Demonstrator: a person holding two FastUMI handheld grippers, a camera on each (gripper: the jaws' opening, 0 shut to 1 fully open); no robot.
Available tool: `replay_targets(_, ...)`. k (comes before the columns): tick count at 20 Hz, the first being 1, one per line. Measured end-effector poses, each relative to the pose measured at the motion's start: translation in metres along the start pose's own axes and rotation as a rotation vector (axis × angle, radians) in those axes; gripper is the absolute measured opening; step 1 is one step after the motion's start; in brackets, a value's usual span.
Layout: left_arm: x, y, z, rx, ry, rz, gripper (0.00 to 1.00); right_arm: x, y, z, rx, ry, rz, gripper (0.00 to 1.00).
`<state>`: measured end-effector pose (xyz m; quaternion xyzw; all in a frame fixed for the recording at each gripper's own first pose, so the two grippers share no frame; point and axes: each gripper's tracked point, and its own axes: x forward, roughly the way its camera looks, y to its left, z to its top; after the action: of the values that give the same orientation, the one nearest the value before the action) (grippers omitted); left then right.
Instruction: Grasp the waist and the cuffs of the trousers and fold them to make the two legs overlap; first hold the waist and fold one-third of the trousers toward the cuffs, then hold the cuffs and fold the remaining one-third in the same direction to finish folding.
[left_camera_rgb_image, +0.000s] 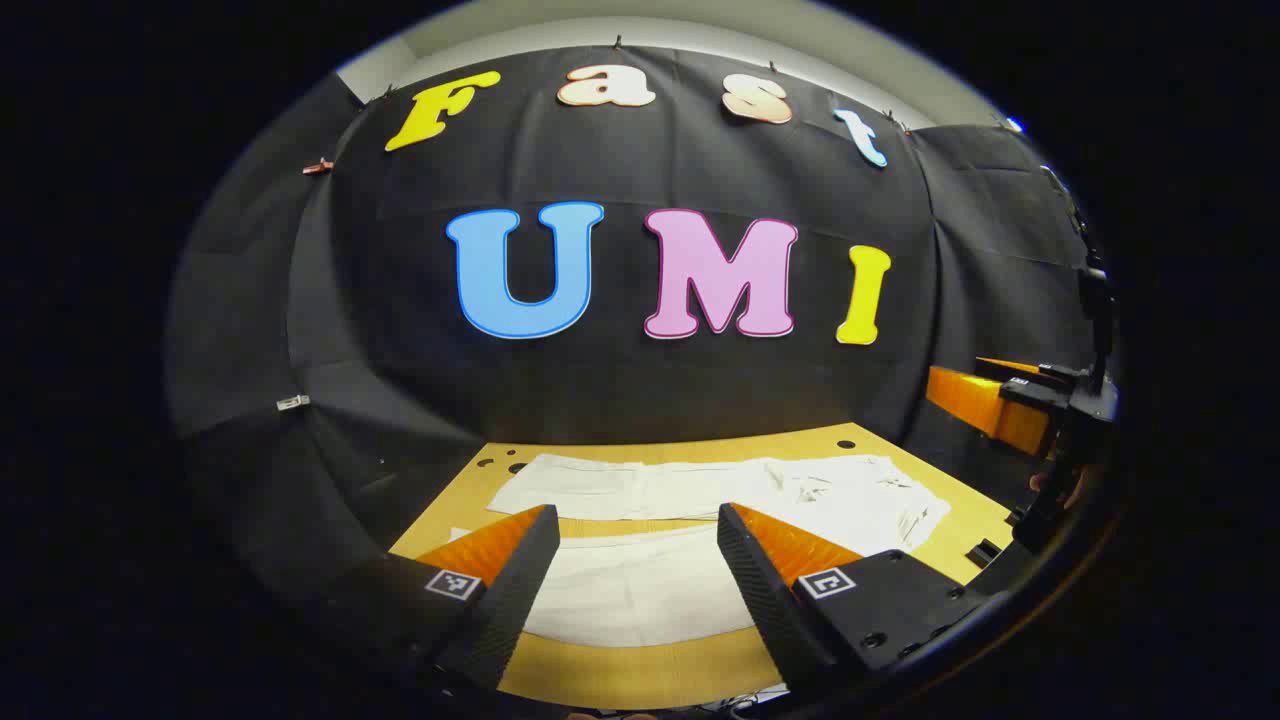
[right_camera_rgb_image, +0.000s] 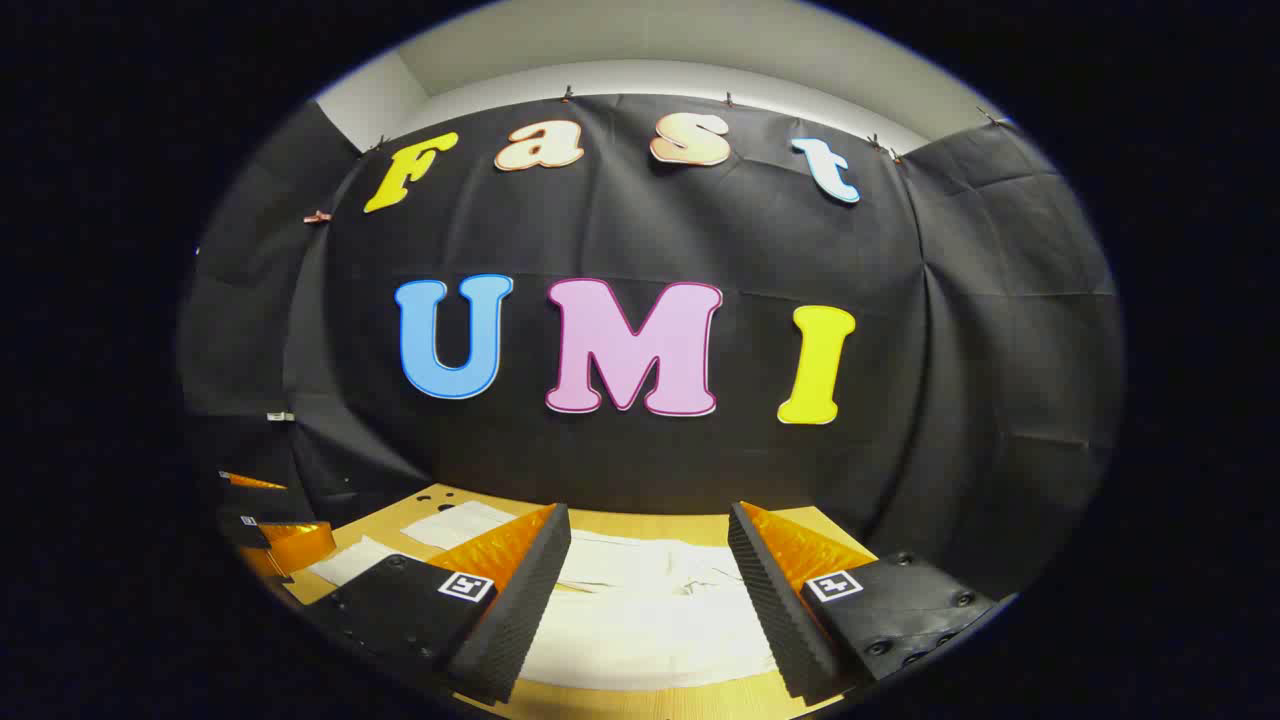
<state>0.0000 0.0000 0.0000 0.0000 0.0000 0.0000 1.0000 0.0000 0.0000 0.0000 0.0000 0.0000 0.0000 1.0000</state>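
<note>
Left gripper view: white trousers (left_camera_rgb_image: 700, 500) flat beyond open left tool (left_camera_rgb_image: 633, 570).

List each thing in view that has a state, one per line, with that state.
trousers: spread flat on the table, both legs apart, not yet folded
left gripper: fingers open, holding nothing, above the near leg
right gripper: fingers open, holding nothing, above the trousers
table: bears the trousers

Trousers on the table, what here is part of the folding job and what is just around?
Job:
white trousers
left tongs, open
right tongs, open

Just around:
wooden table
holes in the tabletop
black cloth wall
</note>
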Motion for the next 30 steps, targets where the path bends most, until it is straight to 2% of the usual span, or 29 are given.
replay_targets(3,0.014,-0.005,0.003,-0.018,0.003,-0.002,0.99,0.010,-0.009,-0.007,-0.004,0.021,-0.008,0.97)
replay_targets(8,0.034,-0.001,0.004,0.042,-0.006,0.028,0.99,0.022,-0.013,-0.016,0.002,0.050,0.022,0.97)
replay_targets(11,0.042,-0.004,0.010,0.066,-0.022,0.018,0.99,0.028,-0.014,-0.017,0.001,0.054,0.046,0.97)
replay_targets(15,0.054,-0.006,0.011,0.057,-0.027,0.016,0.99,0.035,-0.015,-0.021,-0.006,0.061,0.050,0.97)
replay_targets(22,0.062,-0.010,0.020,0.064,-0.066,0.012,0.99,0.046,-0.019,-0.021,-0.020,0.062,0.069,0.97)
replay_targets(30,0.061,-0.007,0.016,0.076,-0.057,0.018,0.99,0.058,-0.033,-0.020,-0.058,0.053,0.064,0.97)
